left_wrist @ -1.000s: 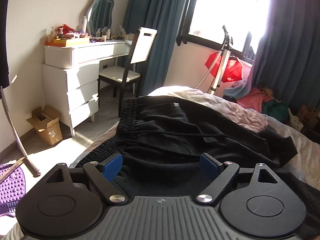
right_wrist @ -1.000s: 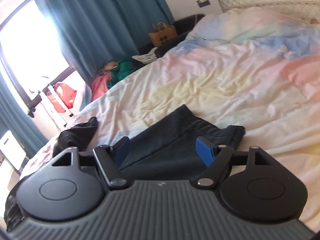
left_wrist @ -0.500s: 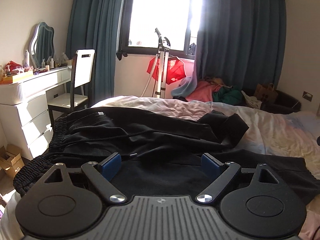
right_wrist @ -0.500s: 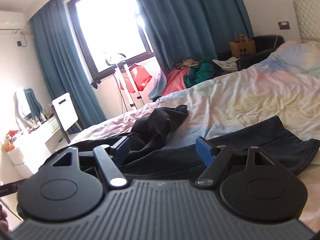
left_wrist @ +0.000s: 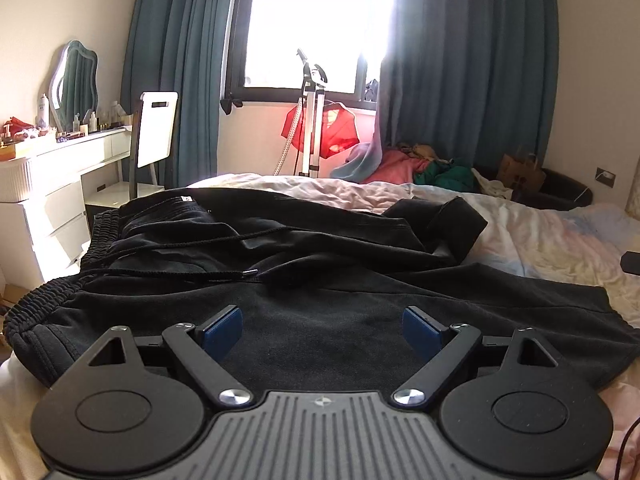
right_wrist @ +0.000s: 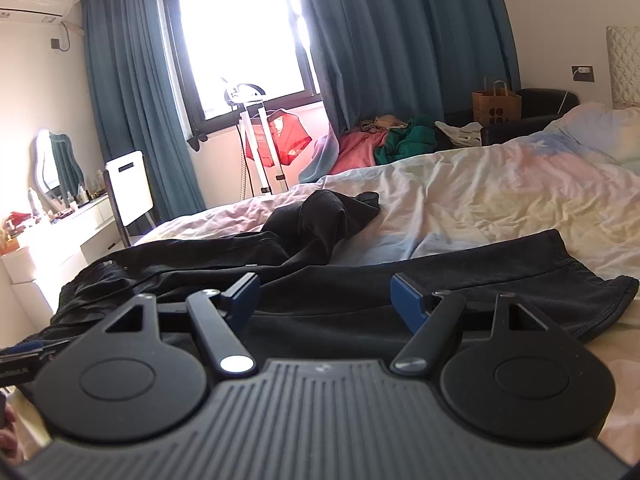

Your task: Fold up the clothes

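both your tongs stand wide with nothing between the pads: left tongs [left_wrist: 322,330] and right tongs [right_wrist: 324,300] hang just above the black trousers [left_wrist: 320,264]. the trousers lie spread across the near side of the bed [left_wrist: 540,236], elastic waistband [left_wrist: 100,232] at the left edge, one leg bunched up further back, the other running right.

window [left_wrist: 308,24] blown out, dresser [left_wrist: 36,184] clutter too small to tell
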`<control>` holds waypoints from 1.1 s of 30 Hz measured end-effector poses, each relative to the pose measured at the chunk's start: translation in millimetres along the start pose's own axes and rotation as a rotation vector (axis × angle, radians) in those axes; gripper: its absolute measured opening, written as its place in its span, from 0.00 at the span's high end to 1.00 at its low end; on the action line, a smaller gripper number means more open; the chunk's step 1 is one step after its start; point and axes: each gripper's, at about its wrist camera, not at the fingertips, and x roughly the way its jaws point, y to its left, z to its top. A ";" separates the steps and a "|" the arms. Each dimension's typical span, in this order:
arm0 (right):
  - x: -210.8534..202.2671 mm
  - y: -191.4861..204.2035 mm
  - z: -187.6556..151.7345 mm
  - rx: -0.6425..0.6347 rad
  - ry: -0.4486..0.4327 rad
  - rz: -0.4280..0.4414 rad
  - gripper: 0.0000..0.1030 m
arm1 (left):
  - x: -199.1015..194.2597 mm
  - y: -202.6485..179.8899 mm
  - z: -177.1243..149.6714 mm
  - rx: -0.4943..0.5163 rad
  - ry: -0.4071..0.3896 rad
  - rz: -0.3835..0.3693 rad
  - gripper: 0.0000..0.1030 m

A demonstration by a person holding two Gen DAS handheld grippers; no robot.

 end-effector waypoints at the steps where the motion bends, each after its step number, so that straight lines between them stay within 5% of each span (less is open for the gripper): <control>1: -0.3 0.2 -0.4 -0.001 0.000 -0.002 0.27 | -1.0 0.7 -0.1 0.000 -0.001 0.000 0.14; 25: -5.8 2.8 -4.4 -0.005 0.020 0.017 0.27 | -7.9 0.4 -2.2 0.015 -0.005 0.033 0.14; 31: -10.7 1.3 -4.6 -0.038 0.003 -0.032 0.27 | 3.9 -5.9 49.0 -0.005 0.009 -0.019 0.14; 33: -8.0 1.7 2.4 -0.067 0.003 -0.026 0.27 | 14.2 -9.6 73.0 0.016 0.008 -0.017 0.02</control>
